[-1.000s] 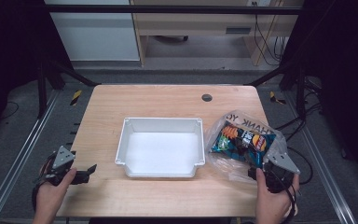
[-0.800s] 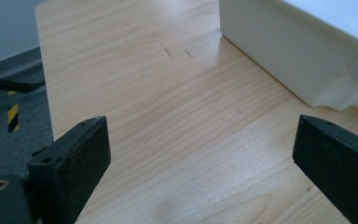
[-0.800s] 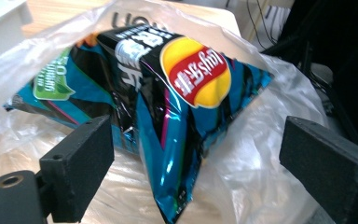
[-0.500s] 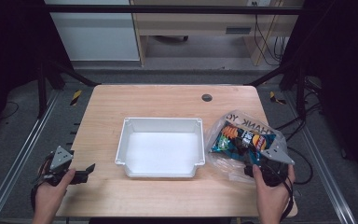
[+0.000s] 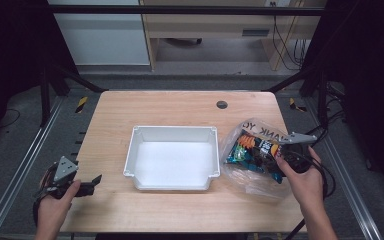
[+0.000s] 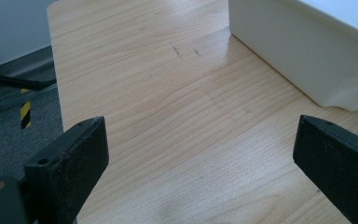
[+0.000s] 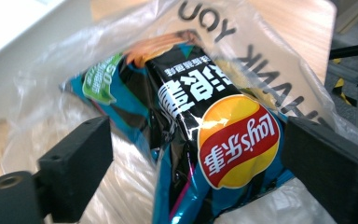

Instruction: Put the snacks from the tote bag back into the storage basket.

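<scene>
The right gripper hovered at the near right part of the table, its fingers spread wide apart on either side of a Lay's chip packet that lay inside a clear plastic bag printed with "THANK YOU", just to the right of the empty white bin. Nothing was gripped yet; the fingers stood clear of the packet's sides. The left gripper waited near the table's front left corner, well apart from the bin, its fingers likewise open over bare wood. The likeliest trouble from here, as I judged it, was the thin film: if the fingers closed as they stood, they could pinch loose plastic together with the packet, or plastic alone, so that the whole bag would lift and drag rather than the chips coming free. The glossy, air-filled packet could also squirm out of a shallow pinch, and a hard squeeze might crush the contents. With the left gripper so far away, nothing held the bag down.
</scene>
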A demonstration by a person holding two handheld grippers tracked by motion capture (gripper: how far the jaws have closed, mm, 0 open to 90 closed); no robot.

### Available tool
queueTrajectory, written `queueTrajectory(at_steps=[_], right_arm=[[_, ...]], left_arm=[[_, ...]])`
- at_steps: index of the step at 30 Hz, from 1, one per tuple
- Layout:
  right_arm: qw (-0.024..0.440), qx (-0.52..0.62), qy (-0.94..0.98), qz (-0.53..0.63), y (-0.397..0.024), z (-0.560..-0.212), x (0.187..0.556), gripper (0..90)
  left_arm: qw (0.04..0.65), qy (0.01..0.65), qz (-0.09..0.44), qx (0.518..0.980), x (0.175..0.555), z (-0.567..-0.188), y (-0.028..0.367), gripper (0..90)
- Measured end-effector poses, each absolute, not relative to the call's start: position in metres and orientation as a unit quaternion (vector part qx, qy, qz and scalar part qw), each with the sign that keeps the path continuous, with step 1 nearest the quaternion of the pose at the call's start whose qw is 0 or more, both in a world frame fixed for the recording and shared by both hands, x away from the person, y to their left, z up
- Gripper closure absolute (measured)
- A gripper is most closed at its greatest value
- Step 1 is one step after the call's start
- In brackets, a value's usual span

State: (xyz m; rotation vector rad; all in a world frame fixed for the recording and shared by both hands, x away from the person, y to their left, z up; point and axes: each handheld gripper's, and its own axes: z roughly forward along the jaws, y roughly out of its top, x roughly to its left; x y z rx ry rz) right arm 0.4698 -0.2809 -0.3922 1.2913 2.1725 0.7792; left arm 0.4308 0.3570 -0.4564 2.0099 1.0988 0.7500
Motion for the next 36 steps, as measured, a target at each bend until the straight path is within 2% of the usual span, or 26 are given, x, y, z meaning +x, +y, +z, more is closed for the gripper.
queueTrajectory(at_steps=[7,17,29,36], right_arm=[[0.22,0.452,0.814,0.292,-0.282,-0.376,0.48,8.6],[0.211,0.41,0.847,0.264,-0.276,-0.357,0.487,9.6],[0.196,0.398,0.864,0.239,-0.282,-0.352,0.512,9.3],[0.192,0.393,0.875,0.206,-0.277,-0.36,0.52,8.3]], left_arm=[[0.352,0.424,0.293,0.781,0.434,-0.458,0.355,2.7],[0.351,0.433,0.29,0.778,0.433,-0.46,0.356,3.0],[0.352,0.429,0.286,0.781,0.433,-0.461,0.355,3.0],[0.351,0.429,0.282,0.783,0.432,-0.462,0.357,2.9]])
